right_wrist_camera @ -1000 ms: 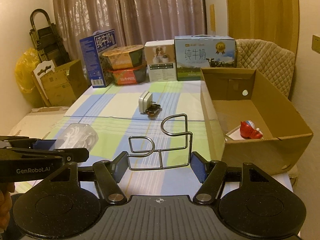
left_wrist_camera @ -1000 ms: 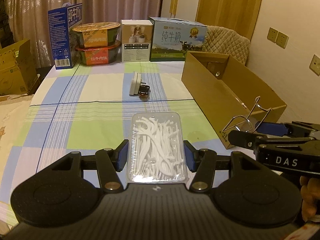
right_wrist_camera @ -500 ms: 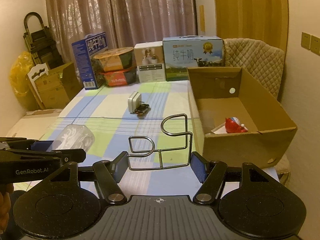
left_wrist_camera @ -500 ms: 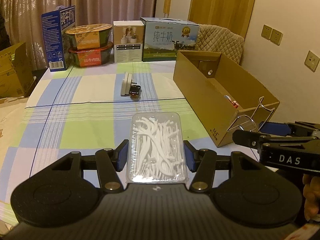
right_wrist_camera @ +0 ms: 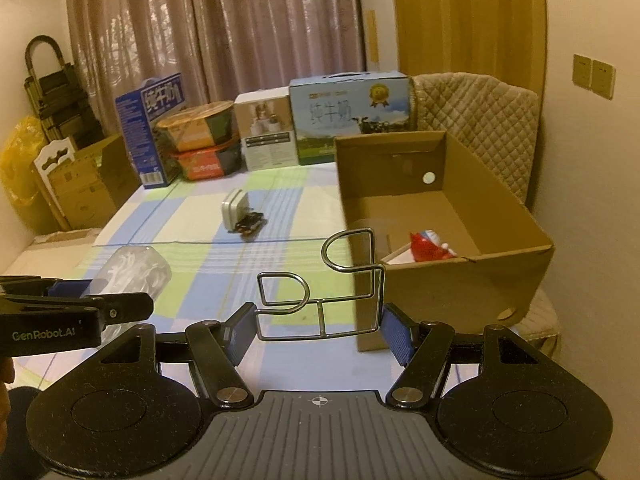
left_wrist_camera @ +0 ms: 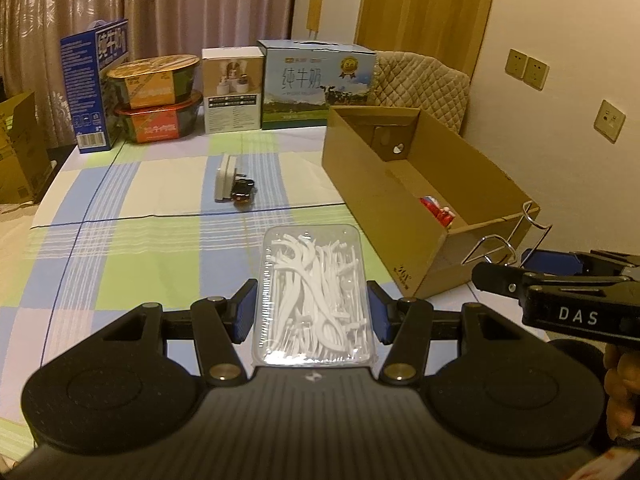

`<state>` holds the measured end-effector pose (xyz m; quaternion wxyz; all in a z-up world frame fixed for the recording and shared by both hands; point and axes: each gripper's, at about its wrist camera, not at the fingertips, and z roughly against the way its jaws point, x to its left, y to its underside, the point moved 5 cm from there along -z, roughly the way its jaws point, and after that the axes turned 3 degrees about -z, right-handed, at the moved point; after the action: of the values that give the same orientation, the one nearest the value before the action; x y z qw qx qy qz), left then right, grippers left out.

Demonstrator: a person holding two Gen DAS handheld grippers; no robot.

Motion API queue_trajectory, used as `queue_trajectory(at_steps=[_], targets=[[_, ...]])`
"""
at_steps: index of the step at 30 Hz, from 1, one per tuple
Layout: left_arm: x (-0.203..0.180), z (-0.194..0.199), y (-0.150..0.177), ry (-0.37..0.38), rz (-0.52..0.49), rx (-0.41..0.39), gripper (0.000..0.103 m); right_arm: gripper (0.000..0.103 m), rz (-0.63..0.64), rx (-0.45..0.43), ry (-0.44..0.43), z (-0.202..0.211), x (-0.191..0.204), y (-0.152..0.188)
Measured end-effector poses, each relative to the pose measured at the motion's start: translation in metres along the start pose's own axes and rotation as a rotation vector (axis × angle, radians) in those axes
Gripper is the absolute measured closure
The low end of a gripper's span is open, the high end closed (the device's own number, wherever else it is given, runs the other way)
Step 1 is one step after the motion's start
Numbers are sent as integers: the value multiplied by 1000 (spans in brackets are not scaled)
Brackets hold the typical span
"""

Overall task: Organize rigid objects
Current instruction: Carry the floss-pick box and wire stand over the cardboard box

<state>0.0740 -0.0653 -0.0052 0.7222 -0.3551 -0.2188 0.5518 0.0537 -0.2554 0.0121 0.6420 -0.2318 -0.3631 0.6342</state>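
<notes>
While each gripper pinches its load, a checked tablecloth (left_wrist_camera: 132,248) spreads under curtains (right_wrist_camera: 224,40) — cardboard box (right_wrist_camera: 460,280) alongside.

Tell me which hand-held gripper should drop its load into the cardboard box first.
Right, probably. The right hand-held gripper holds the wire rack right at the near wall of the cardboard box. The left hand-held gripper, clamping the floss pick case, is farther to the box's side.
</notes>
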Motion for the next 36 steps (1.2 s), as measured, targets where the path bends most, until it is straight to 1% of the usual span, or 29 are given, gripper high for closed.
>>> queue_trajectory(at_steps=[17, 29, 36], targets=[[-42, -13, -25, 65, -57, -3, 52, 39, -64, -15, 67, 10, -50, -10], [-71, -27, -40, 115, -88, -3, 52, 39, -81, -20, 113, 11, -79, -16], [-92, -39, -53, 150, -107, -5, 52, 39, -89, -29, 134, 9, -95, -26]])
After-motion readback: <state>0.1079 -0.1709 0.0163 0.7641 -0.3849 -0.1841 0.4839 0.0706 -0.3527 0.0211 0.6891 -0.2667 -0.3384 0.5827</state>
